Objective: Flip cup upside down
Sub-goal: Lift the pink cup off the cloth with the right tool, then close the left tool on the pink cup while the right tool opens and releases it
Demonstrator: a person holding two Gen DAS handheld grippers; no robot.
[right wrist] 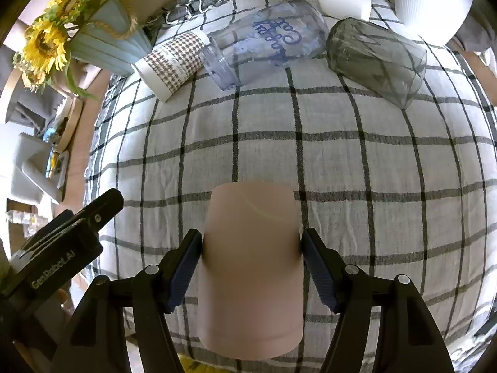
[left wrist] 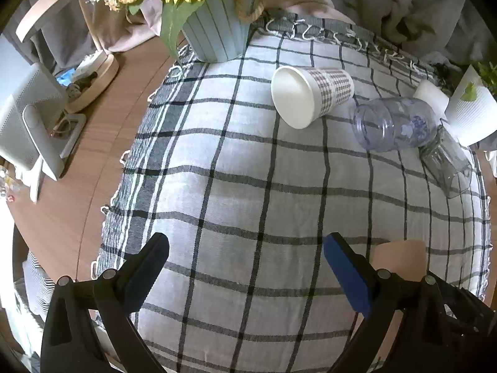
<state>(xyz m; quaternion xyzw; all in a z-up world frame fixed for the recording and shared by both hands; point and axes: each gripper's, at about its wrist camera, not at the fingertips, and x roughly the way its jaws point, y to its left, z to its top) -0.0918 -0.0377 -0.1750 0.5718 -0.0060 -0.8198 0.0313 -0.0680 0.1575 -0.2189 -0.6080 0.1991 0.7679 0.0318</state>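
A pink cup (right wrist: pixel 251 267) stands between the fingers of my right gripper (right wrist: pixel 251 248), which is shut on its sides; its closed end faces away from the camera over the checked cloth (right wrist: pixel 341 161). A corner of the pink cup (left wrist: pixel 400 258) shows behind the right finger of my left gripper (left wrist: pixel 245 248), which is open and empty above the cloth (left wrist: pixel 248 171). My left gripper also shows at the left edge of the right wrist view (right wrist: pixel 93 214).
Lying on their sides at the far end of the cloth: a houndstooth paper cup (right wrist: pixel 174 62) (left wrist: pixel 310 93), a clear lettered cup (right wrist: pixel 267 43) (left wrist: pixel 394 122), a grey glass (right wrist: pixel 376 59) (left wrist: pixel 447 161) and a white cup (right wrist: pixel 344 0). A sunflower vase (left wrist: pixel 217 28) stands far left, a white pot (right wrist: pixel 428 6) far right.
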